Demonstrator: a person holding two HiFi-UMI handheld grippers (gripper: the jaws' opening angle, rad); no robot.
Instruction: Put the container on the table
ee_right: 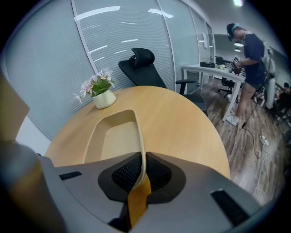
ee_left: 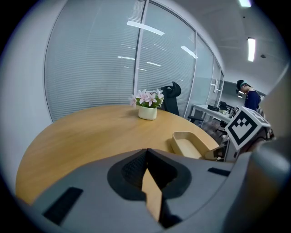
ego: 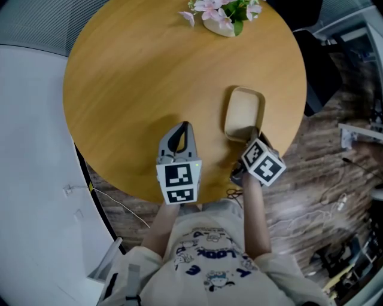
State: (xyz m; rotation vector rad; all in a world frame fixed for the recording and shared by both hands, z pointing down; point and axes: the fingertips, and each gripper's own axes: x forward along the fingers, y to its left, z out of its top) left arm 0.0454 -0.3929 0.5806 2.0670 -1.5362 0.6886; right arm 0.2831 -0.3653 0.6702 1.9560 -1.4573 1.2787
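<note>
a: where is the container [ego: 243, 112] now?

b: it sits on the round wooden worktop [ego: 149, 77], on the person's right and close to the near edge. it looks like it is down on the wood, open side up. i can't be sure its near end has fully settled.

a: is anything holding it?

b: yes. the right claw [ee_right: 142, 170] is closed on its rim. in the right gripper view the thin beige wall runs straight in between the two jaws, at the near right corner.

a: and the other one?

b: the left claw [ego: 182, 128] is closed on nothing. it hangs over bare worktop just left of the container, not touching it.

a: so how far along is the task?

b: nearly done, i'd say. the container is on the worktop. what seems left is for the right claw to let go and back off.

a: which way does it lie?

b: it is a shallow oblong tray with rounded corners. its long axis runs away from the person, one short end at the right claw. the far end points up the worktop, roughly toward a flower pot [ego: 222, 15] at the far edge, well apart from it. it lies level as far as i can tell.
</note>
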